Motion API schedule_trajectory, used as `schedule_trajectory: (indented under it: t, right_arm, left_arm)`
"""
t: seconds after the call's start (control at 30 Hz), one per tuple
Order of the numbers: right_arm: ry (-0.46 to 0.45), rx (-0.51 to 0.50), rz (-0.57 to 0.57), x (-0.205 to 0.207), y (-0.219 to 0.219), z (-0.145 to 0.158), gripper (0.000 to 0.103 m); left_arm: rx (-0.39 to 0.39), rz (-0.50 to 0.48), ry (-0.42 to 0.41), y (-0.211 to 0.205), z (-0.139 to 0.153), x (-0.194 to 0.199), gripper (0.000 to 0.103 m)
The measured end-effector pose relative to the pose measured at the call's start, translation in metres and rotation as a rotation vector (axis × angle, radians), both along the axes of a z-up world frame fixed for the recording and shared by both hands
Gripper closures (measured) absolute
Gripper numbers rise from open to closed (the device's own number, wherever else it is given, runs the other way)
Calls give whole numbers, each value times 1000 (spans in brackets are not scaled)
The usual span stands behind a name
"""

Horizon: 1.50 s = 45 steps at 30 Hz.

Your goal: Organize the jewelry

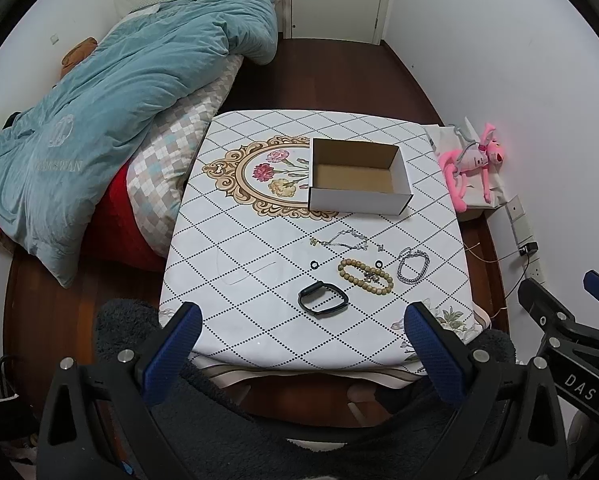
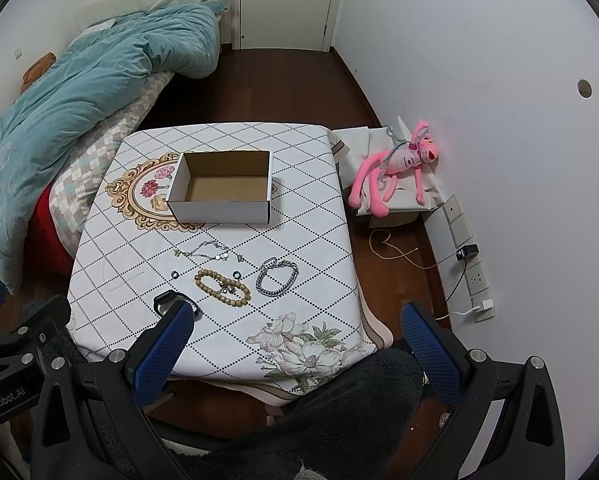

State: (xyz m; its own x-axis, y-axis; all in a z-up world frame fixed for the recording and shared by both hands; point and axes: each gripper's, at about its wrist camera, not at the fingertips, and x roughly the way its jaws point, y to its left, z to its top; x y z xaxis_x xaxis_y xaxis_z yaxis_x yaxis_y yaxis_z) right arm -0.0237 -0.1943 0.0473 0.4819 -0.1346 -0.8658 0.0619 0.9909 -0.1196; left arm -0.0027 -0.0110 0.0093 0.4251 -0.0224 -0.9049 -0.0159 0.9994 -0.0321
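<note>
Black frames, blue textured jaws

Wooden bead bracelet (image 2: 222, 288) lies between two black rings, before empty box (image 2: 223, 187).

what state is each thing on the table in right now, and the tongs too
cardboard box: open, empty, upright
black wristband: on the table, untouched
wooden bead bracelet: lying flat, small charm on it
silver chain bracelet: lying flat, looped
thin chain necklace: spread out before the box
two black rings: loose on the table
left tongs: open, empty
right tongs: open, empty
</note>
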Motion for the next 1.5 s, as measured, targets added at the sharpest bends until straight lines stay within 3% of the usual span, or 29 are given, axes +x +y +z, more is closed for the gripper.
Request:
schedule_trajectory:
  t: [1.27,1.4,1.5]
  right_arm:
    - [-26,0,-8,1,-1,9,0]
    - [-45,26,-41,9,-10,3,0]
    - [-25,37,-64,25,-19,-17,0]
  left_arm:
    - [-5,-3,-24,-3,4,0,0]
    - [9,-9,-19,-2,-12,15,0]
    - [31,2,9,4,-41,35,0]
